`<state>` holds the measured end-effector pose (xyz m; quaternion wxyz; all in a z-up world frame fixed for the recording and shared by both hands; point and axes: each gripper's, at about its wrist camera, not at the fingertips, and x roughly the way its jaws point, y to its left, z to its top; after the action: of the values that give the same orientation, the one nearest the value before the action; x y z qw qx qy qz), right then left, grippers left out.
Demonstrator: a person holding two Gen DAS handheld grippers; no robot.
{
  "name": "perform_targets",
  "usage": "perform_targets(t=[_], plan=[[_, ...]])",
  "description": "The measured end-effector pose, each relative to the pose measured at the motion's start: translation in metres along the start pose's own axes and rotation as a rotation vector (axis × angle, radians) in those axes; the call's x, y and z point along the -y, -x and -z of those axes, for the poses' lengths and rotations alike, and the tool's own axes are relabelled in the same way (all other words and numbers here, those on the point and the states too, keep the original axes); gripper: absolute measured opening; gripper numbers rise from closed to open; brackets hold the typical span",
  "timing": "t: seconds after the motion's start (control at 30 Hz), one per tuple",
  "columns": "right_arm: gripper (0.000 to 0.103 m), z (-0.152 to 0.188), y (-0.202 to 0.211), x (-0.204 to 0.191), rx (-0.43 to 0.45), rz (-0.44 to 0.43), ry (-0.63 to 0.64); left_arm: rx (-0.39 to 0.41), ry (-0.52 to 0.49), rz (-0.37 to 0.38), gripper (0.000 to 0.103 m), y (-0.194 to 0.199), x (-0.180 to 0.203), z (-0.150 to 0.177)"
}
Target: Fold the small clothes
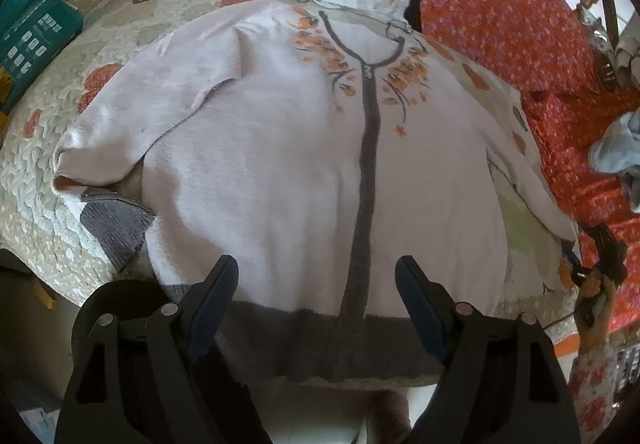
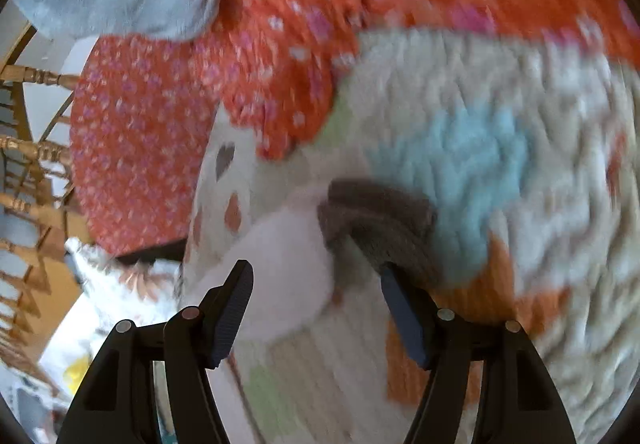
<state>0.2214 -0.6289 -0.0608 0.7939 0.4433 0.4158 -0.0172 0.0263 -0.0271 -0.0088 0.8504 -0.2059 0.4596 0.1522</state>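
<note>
Cardigan (image 1: 280, 148) flat on quilt (image 1: 48, 180), zip running away from left gripper (image 1: 316, 284), unclenched over hem. Right gripper (image 2: 316, 292) unclenched, nearer sleeve cuff (image 2: 376, 220).

Left hand-held gripper (image 1: 316, 304): jaws spread wide, nothing betw. the fingers; blue ribbed pads (image 1: 210, 308) faced inward, black finger arms w/ round pivot pins. Pose: pointed fwd and slightly down.

Right hand-held gripper (image 2: 316, 312): jaws also wide apart, nothing clamped; pads (image 2: 236, 310) clear of each other. Own view heavily blurred, so exact tilt couldn't be read. Also seen small at far right edge of left wrist view (image 1: 600, 256): dark body, low at that edge, well apart from left unit; jaw state couldn't be told from there.

Person: forearm in floral-print sleeve (image 1: 592, 368) ran up to right unit.
</note>
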Motion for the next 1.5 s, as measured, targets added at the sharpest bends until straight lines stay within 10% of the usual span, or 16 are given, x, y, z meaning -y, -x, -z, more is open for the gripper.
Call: perform_targets(t=[0.03, 0.1, 0.27, 0.5, 0.77, 1.07, 1.3, 1.5], plan=[[0.057, -0.005, -0.003, -0.002, 0.013, 0.034, 0.003, 0.002, 0.006, 0.001, 0.08, 0.0, -0.001, -0.001], [0.006, -0.02, -0.013, -0.006, 0.01, 0.129, 0.02, 0.006, 0.018, 0.016, 0.08, 0.001, -0.004, -0.003], [0.006, -0.029, 0.006, -0.035, 0.038, 0.103, 0.077, 0.034, 0.036, 0.049, 0.08, 0.012, -0.016, -0.007], [0.006, 0.05, 0.008, -0.178, 0.01, 0.08, 0.53, 0.123, 0.142, 0.126, 0.08, 0.042, -0.059, -0.022], [0.005, 0.285, -0.097, -0.356, -0.194, 0.007, 1.086, 0.215, 0.292, 0.148, 0.081, 0.08, -0.148, -0.024], [0.006, 0.533, -0.186, -0.38, -0.204, 0.185, 1.722, 0.237, 0.443, 0.105, 0.081, 0.094, -0.231, -0.001], [0.015, 0.573, -0.173, -0.368, -0.258, 0.106, 1.811, 0.228, 0.496, 0.12, 0.081, 0.091, -0.255, 0.01], [0.032, 0.518, -0.166, -0.371, -0.283, 0.102, 1.609, 0.233, 0.507, 0.109, 0.082, 0.094, -0.263, 0.015]])
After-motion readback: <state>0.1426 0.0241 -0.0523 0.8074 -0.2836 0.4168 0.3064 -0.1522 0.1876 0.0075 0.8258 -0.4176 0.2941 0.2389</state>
